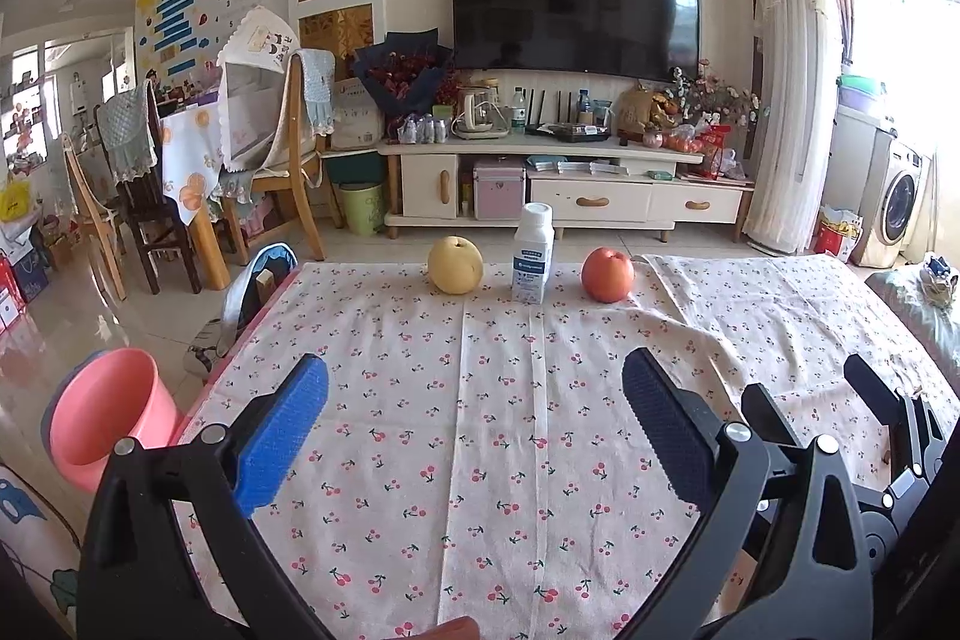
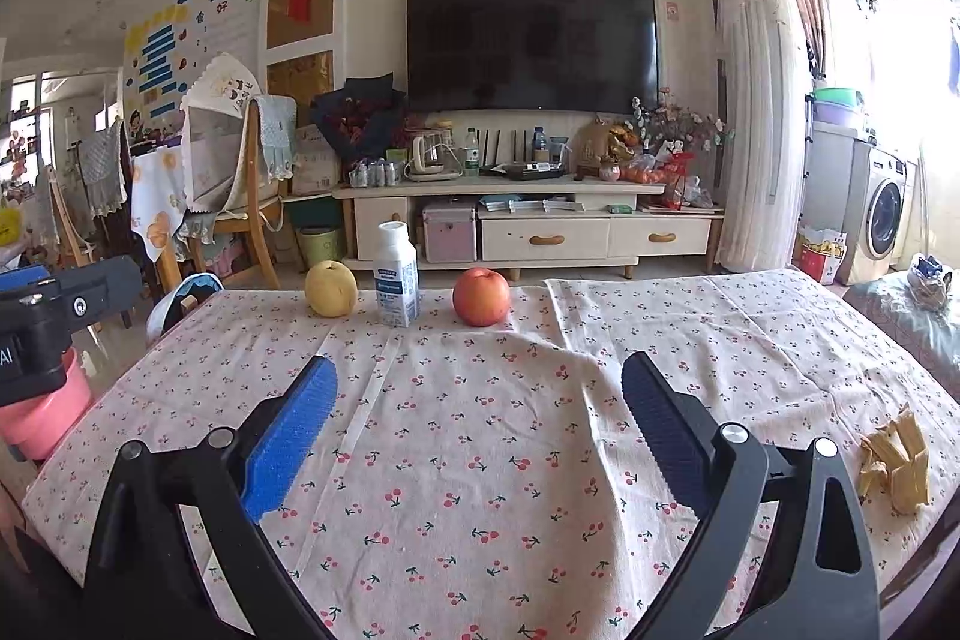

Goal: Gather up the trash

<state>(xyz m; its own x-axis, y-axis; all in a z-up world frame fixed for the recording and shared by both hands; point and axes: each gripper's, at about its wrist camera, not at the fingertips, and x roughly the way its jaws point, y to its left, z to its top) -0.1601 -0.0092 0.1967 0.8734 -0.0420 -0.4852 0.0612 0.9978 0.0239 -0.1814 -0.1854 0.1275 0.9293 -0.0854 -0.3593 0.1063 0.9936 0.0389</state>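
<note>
A white milk bottle [image 1: 533,256] stands at the far edge of the cherry-print table [image 1: 498,400], between a yellow pear [image 1: 455,264] and a red apple [image 1: 607,274]. They also show in the right wrist view: bottle [image 2: 396,277], pear [image 2: 330,289], apple [image 2: 480,296]. A yellow banana peel [image 2: 894,463] lies on the cloth at the right. A pink bin [image 1: 105,415] stands on the floor left of the table. My left gripper [image 1: 474,412] is open and empty over the near cloth. My right gripper [image 2: 480,412] is open and empty; it also shows in the left wrist view [image 1: 822,400].
Beyond the table stand a TV cabinet [image 1: 564,184] with a TV, chairs [image 1: 288,148] at the left and a washing machine [image 1: 897,202] at the right. A bag [image 1: 258,292] leans at the table's left far corner.
</note>
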